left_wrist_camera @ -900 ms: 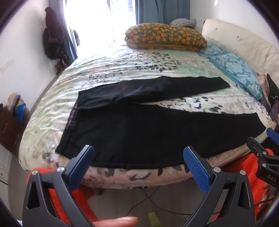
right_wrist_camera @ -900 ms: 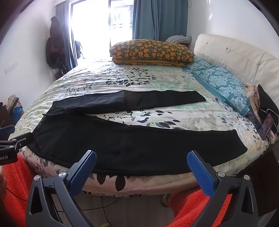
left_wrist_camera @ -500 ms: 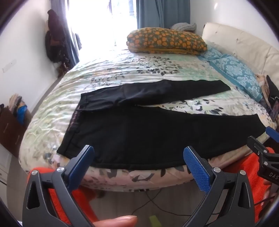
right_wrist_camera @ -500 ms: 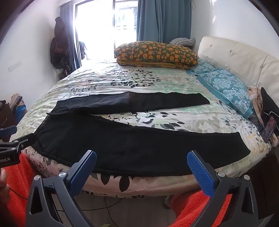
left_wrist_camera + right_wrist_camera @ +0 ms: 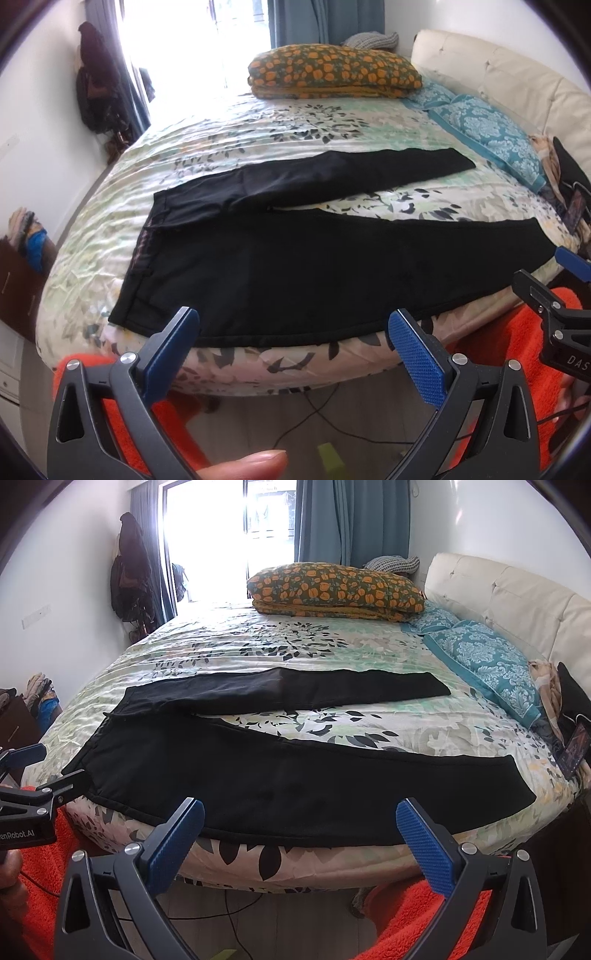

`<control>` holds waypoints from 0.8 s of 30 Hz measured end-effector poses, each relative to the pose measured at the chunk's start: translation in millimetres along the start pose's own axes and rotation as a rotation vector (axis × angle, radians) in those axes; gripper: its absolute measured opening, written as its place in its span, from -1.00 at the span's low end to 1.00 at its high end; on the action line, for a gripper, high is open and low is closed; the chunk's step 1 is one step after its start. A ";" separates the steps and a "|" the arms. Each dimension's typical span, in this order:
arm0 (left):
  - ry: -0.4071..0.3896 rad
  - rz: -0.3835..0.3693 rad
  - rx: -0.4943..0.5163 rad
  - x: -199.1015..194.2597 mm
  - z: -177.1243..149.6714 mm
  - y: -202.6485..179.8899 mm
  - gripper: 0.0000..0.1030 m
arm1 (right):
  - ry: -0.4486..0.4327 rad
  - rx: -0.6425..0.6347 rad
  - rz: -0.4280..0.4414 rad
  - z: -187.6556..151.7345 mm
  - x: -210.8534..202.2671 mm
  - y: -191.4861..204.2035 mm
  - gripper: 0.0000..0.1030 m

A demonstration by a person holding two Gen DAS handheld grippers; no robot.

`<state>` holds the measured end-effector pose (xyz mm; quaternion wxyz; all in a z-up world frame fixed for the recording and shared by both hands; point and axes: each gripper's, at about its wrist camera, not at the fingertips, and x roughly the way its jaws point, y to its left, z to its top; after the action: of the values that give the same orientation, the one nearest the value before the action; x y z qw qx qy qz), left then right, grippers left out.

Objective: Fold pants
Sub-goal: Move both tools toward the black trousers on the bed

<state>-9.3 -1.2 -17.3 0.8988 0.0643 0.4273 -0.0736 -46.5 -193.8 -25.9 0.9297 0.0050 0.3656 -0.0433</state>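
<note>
- Lying flat on the bed (image 5: pixel 229 125), black pants (image 5: pixel 314 266) with legs spread in a V, waistband toward 9 o'clock, hems toward 3 o'clock
- Near leg running along the bed's front edge, far leg angled toward 1 o'clock, a wedge of floral cover bare between them
- Hovering short of the bed edge at 6 o'clock in the left wrist view, left gripper (image 5: pixel 291 339), jaws spread wide, nothing between the blue pads, clear of the pants
- Hovering likewise in the right wrist view, right gripper (image 5: pixel 301 825), jaws spread wide, empty, pads just short of the near leg's edge
- Resting at 12 o'clock on the bed, orange-patterned pillow (image 5: pixel 336 589); teal pillow (image 5: pixel 491 664) at 2 o'clock beside the cream headboard (image 5: pixel 517 598)
- Showing below both grippers, orange fabric (image 5: pixel 424 923); a fingertip (image 5: pixel 247 465) at 6 o'clock in the left wrist view
</note>
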 end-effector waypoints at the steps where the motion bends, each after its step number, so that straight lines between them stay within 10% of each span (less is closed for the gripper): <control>1: 0.003 -0.007 -0.002 0.3 -0.3 -0.1 0.99 | -0.006 0.002 -0.005 0.3 -1.0 -0.6 1.00; 24: -0.014 0.003 0.032 -4.8 -0.3 -1.0 0.99 | 0.033 -0.001 0.042 -6.8 7.6 4.1 1.00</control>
<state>-12.8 -1.7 -13.8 0.9008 0.0786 0.4197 -0.0794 -45.2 -190.0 -36.2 0.9244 0.0127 0.3806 -0.0236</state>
